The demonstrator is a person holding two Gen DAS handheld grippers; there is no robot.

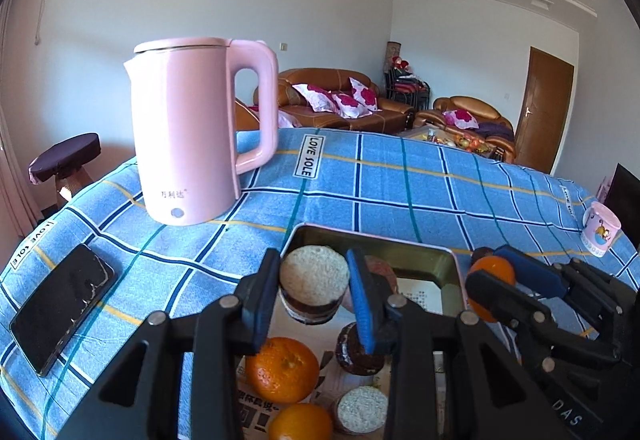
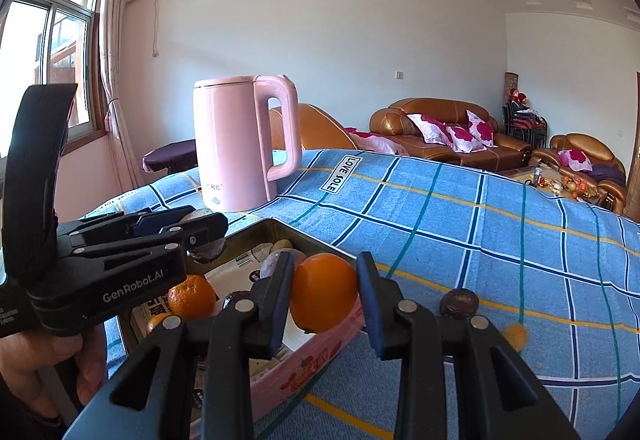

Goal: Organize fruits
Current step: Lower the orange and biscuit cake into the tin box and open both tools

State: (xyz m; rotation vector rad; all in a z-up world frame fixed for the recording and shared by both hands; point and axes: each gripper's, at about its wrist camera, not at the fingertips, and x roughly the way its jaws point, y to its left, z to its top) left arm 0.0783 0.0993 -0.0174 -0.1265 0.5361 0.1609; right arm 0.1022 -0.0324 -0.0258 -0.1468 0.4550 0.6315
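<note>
Both grippers hang over the pink tin tray (image 2: 316,356), tilted down, in front of the pink kettle (image 1: 188,127). Left gripper (image 1: 314,290) clenched on a dark, pale-topped round fruit (image 1: 314,280); right gripper (image 2: 324,294) squeezing an orange (image 2: 324,292) above the tray's rim.

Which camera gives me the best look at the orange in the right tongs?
The right wrist view: the orange sits centred and close between the right tongs, above the tray edge. The left wrist view shows the same orange only small, at the side and partly hidden by the tongs' fingers.
</note>
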